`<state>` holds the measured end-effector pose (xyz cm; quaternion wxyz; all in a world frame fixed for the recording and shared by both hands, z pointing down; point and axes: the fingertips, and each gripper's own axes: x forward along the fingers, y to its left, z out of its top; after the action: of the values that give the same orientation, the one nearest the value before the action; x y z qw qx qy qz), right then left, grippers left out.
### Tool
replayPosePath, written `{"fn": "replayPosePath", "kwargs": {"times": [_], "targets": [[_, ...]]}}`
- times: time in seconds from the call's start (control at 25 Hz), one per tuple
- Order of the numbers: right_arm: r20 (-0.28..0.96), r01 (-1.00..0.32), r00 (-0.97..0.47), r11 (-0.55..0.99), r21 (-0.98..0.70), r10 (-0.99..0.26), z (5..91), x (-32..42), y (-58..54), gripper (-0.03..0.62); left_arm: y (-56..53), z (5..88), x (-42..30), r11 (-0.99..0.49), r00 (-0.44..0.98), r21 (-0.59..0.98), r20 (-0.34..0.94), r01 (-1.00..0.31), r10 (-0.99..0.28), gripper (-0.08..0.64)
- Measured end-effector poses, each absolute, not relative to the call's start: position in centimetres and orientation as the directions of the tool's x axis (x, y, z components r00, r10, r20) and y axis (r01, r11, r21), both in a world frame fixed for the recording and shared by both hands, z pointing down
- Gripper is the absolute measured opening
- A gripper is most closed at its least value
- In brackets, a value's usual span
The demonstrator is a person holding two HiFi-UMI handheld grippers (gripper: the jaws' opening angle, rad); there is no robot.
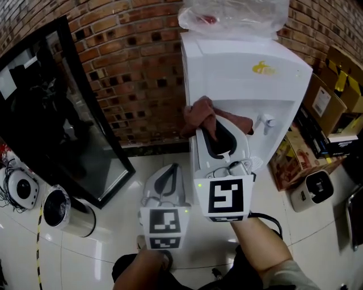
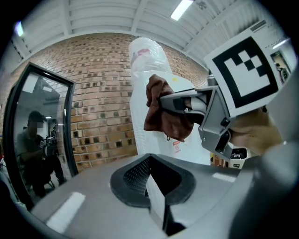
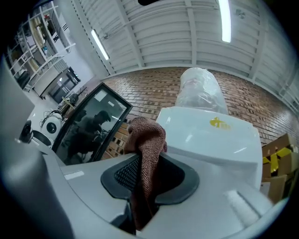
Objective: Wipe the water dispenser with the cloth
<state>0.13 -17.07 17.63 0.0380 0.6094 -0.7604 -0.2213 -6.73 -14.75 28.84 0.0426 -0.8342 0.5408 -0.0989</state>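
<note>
The white water dispenser [image 1: 244, 73] stands against the brick wall, with a plastic-wrapped bottle [image 1: 232, 14] on top. My right gripper [image 1: 211, 123] is shut on a reddish-brown cloth [image 1: 201, 116], which bunches against the dispenser's front left corner beside the tap recess [image 1: 265, 122]. In the right gripper view the cloth [image 3: 147, 140] hangs out between the jaws in front of the dispenser [image 3: 210, 135]. My left gripper [image 1: 164, 182] hangs lower and to the left, shut with nothing in it. From the left gripper view, the cloth [image 2: 161, 112] shows against the dispenser's side [image 2: 140, 126].
A black-framed glass panel [image 1: 62, 113] leans on the brick wall at the left. Small round appliances [image 1: 62, 209] sit on the white tiled floor below it. Cardboard boxes [image 1: 329, 102] and a white device [image 1: 312, 190] crowd the dispenser's right side.
</note>
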Motion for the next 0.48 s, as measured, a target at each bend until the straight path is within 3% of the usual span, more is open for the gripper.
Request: {"fn": "replayPosePath", "kwargs": {"times": [0.16,0.48], "targets": [[-0.203,-0.915,-0.263,0.177,0.363,-0.943,18.6,-0.4,-17.6,0.104,-15.0,29.0,-6.7,-0.417,0.399,-0.184,0.128,-0.89,-0.908,0.0],[-0.277,-0.965,-0.242,0.201,0.169,-0.93,17.5,0.6,-17.6,0.103,-14.9,29.4,-6.9,-0.419,0.399,-0.187,0.138,-0.888,-0.906,0.0]]}}
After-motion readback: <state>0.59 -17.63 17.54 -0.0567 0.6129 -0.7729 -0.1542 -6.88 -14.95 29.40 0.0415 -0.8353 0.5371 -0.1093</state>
